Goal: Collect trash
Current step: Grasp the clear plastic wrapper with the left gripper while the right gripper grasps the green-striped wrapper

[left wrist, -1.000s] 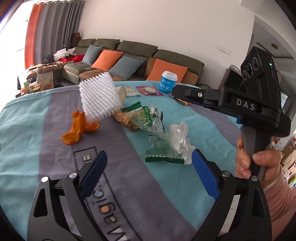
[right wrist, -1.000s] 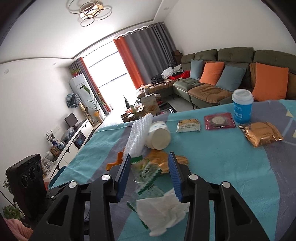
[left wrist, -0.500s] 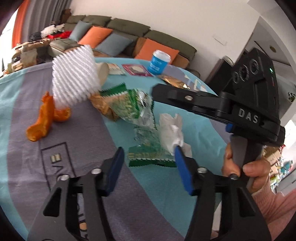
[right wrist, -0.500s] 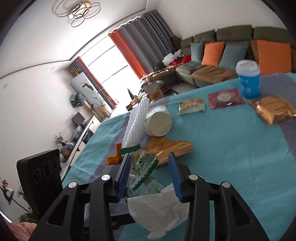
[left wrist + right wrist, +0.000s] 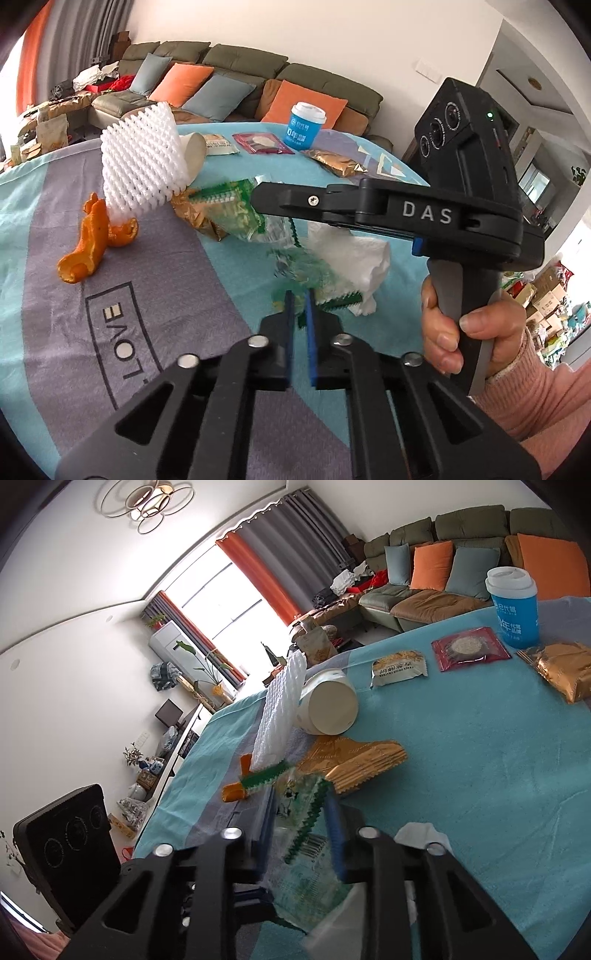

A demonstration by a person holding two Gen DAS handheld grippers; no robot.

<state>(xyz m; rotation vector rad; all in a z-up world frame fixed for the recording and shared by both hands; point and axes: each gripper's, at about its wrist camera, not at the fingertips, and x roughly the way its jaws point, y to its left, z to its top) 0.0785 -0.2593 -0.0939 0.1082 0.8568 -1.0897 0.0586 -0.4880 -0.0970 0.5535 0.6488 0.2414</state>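
The clear green-edged wrapper (image 5: 295, 266) lies mid-table on the cloth (image 5: 166, 295), tissue (image 5: 354, 258) touching it at three o'clock. You're at the pickup step: your left gripper (image 5: 300, 310) is pressed together on its near edge, while your right gripper (image 5: 299, 819) is closing around another green-edged wrapper (image 5: 306, 805) (orange peel (image 5: 88, 243) waits at nine o'clock). Next, lift both clear without snagging the tissue.

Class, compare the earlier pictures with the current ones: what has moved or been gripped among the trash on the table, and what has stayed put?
The left hand-held gripper went from wide open to shut on the green-edged clear wrapper. The right hand-held gripper dropped toward the table and is closing around a second green-edged wrapper. The orange peel, white foam net, tipped paper cup and blue cup stayed put.
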